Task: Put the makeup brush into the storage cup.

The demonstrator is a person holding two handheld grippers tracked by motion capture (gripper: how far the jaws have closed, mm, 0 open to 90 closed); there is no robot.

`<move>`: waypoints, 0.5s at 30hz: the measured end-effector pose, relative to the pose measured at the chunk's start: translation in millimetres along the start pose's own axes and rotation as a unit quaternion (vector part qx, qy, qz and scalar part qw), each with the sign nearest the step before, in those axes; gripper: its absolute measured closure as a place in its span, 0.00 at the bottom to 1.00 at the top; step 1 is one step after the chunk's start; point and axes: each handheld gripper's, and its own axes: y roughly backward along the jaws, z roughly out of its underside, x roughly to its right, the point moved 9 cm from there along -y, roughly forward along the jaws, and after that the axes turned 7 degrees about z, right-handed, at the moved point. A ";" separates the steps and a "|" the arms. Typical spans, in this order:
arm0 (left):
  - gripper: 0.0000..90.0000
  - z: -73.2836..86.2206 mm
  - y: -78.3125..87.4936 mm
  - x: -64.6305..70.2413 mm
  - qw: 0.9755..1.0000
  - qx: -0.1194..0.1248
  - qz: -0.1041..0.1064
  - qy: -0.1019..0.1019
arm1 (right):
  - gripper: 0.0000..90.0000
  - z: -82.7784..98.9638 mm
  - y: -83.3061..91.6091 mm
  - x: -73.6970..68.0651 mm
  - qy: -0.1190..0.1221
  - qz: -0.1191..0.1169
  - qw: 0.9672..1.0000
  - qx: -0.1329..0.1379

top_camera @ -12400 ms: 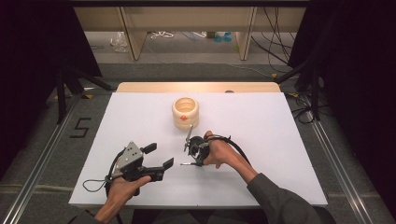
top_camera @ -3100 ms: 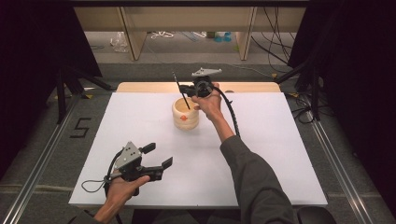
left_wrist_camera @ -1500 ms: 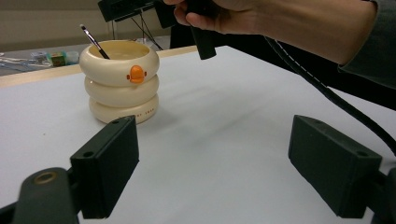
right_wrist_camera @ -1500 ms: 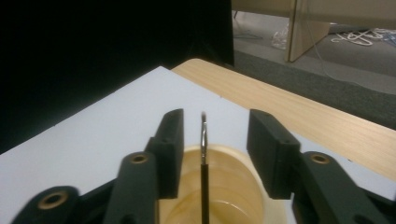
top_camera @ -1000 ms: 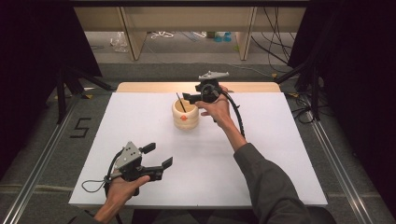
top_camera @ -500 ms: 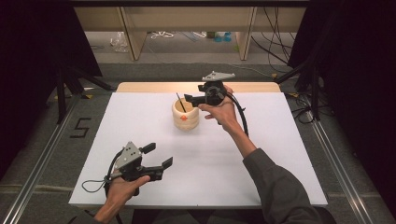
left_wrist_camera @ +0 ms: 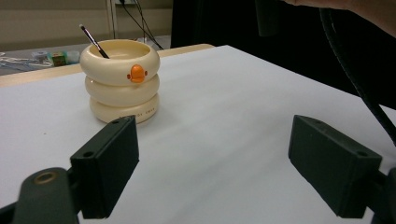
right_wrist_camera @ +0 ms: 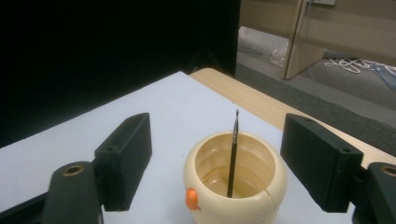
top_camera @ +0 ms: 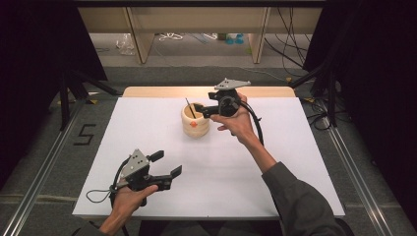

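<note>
A cream ringed pot [top_camera: 195,121] with an orange duck mark stands at the back middle of the white table. A thin black brush [top_camera: 190,108] leans inside it, tip up; the brush [right_wrist_camera: 232,154] stands free of any jaw in the right gripper view. My right gripper [top_camera: 204,111] hovers open just right of the pot's rim, held in a hand. The pot [left_wrist_camera: 121,79] with its brush [left_wrist_camera: 93,41] lies ahead in the left gripper view. My left gripper [top_camera: 167,164] rests open near the front left edge, nothing between its jaws.
The white table sheet [top_camera: 295,162] ends in a wooden strip [top_camera: 162,91] at the back. Black curtains flank both sides. Shelving legs and cables [top_camera: 172,37] lie on the floor beyond. A cable [top_camera: 258,125] trails from the right gripper along the forearm.
The right gripper carried the brush to the pot, let it go inside, and has drawn back a little to the right. The left gripper has stayed put.
</note>
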 end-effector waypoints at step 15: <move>0.17 0.0 0.3 -0.8 1.000 -0.001 0.000 -0.003 | 0.18 3.2 13.6 -9.7 0.004 -0.008 1.000 0.012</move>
